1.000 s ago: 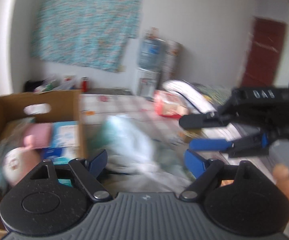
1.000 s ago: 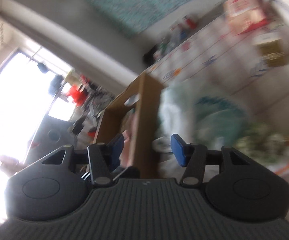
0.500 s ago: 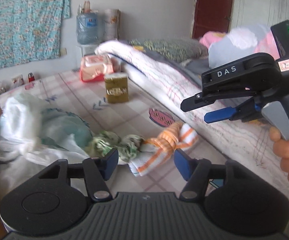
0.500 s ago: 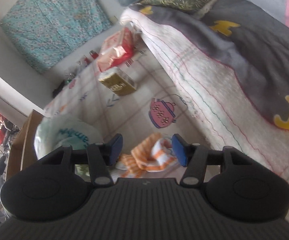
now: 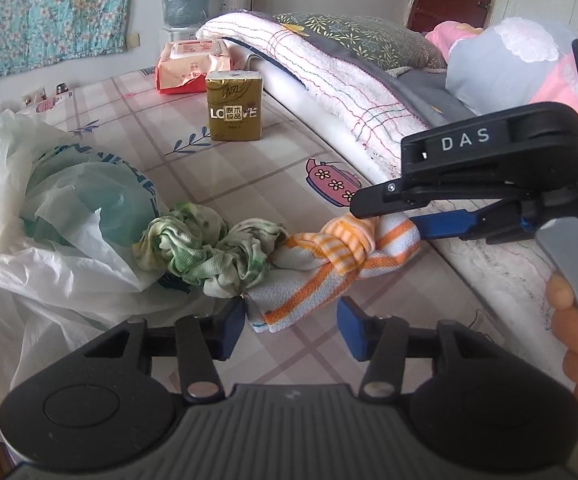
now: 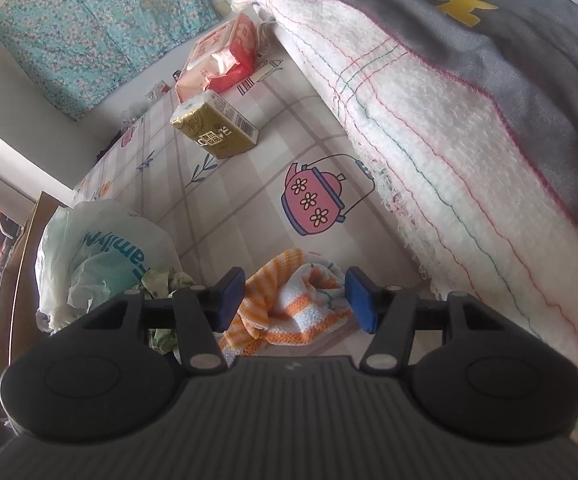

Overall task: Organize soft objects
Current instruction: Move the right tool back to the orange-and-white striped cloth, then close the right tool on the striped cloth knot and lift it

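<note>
Two knotted cloths, one orange-striped towel (image 5: pixel 329 256) and one green-patterned rag (image 5: pixel 205 248), one white plastic bag (image 5: pixel 49 240), two tissue packs, gold (image 5: pixel 233 106) and pink (image 5: pixel 193 66).

The knotted towel (image 5: pixel 329 256) lies on the bed sheet (image 5: pixel 249 176), touching the crumpled cloth (image 5: pixel 205 252) to its left. Left of that sits the plastic bag (image 5: pixel 49 216). Behind them stands the tissue pack (image 5: pixel 233 106); the folded blanket (image 5: pixel 329 80) lies right.
</note>
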Motion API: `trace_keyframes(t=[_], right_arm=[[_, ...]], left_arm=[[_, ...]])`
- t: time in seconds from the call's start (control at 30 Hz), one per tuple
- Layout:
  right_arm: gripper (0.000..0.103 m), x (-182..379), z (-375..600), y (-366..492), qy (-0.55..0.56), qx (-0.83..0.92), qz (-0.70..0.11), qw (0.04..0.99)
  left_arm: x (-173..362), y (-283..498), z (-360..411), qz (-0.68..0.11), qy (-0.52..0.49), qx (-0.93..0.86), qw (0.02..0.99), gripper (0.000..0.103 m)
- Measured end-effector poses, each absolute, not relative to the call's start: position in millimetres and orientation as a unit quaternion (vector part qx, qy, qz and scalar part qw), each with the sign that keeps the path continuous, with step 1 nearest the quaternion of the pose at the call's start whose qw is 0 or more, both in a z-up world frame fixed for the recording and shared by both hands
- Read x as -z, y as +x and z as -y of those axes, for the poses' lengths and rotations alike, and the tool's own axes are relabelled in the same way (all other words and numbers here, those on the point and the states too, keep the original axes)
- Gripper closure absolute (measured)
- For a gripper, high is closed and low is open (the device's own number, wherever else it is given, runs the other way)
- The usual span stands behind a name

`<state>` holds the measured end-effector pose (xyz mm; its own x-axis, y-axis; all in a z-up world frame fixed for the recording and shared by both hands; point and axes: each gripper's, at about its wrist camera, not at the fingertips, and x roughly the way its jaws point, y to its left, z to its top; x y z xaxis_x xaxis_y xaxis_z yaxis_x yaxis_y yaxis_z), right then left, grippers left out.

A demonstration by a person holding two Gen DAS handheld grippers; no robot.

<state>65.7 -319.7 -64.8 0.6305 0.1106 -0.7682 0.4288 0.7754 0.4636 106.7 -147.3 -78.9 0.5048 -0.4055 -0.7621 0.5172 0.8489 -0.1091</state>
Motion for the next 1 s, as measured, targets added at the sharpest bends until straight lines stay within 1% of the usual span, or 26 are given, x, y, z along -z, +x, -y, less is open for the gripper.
trace_keyframes(t=[0.3,0.33,0.37,0.7,1.0], right_arm=[[0.052,43,312,57,0.294,0.11,-0.395,0.863],[0.055,39,312,54,0.294,0.107,-0.391,0.866],[0.055,35,311,52,0.297,0.104,-0.388,0.866],[0.056,-13,289,32,0.265,0.098,-0.345,0.895],[0.056,-73,250,35,0.225,0.047,-0.298,0.927]], left_arm=[[67,94,142,-0.424,0.029,0.305,0.852,0.052],[65,92,142,-0.42,0.025,0.313,0.851,0.055],[62,90,142,-0.418,0.023,0.317,0.851,0.054],[35,69,123,-0.371,-0.001,0.334,0.867,0.054],[-7,61,78,-0.299,-0.047,0.313,0.9,0.054]])
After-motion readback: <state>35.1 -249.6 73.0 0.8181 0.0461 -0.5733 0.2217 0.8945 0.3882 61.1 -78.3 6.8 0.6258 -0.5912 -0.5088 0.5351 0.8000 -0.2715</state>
